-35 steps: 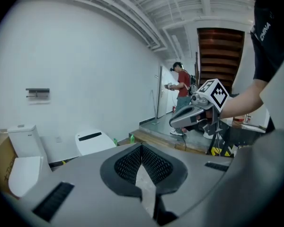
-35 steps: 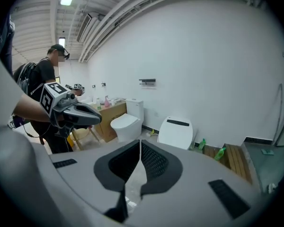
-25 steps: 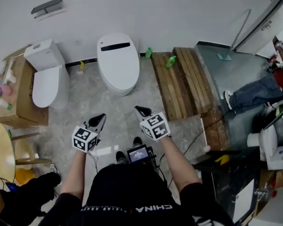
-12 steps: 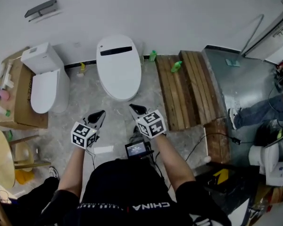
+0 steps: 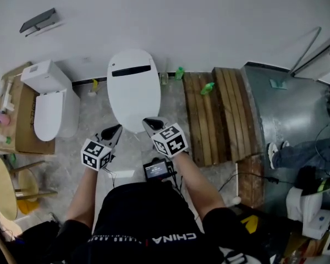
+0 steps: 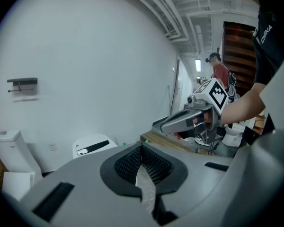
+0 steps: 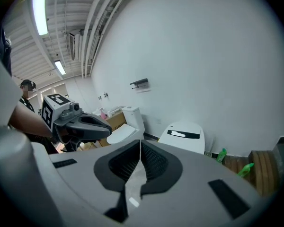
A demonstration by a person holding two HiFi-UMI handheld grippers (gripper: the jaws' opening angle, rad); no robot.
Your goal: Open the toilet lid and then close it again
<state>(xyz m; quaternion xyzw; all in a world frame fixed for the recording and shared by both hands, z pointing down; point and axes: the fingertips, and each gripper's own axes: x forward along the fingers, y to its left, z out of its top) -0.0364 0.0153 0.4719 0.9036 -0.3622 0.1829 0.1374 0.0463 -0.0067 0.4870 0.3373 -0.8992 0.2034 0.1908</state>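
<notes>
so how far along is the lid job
Nothing looks done: the toilet lid lies flat and closed. In hand: the left gripper and right gripper, jaws shut and empty, are held near its front edge, neither gripping it. To do: lift the lid, then lower it again.

To my left a second white toilet with a tank [image 5: 49, 100] stands against the white wall [image 5: 209, 21], just beside an open cardboard box [image 5: 23, 133] holding small items. A grey bracket shelf [image 5: 38, 21] hangs on the wall above them. A small yellow bottle [image 5: 94, 84] sits at the wall's foot. To my right lie slatted wooden pallets [image 5: 201, 125], with a green bottle [image 5: 208, 88] on their far end and a second green bottle [image 5: 179, 73] just beside them. Past them is a grey metal floor plate [image 5: 286, 109], where a jeans-clad leg [image 5: 297, 152] reaches in. A round wooden tabletop [image 5: 0, 186] shows at the left edge.
</notes>
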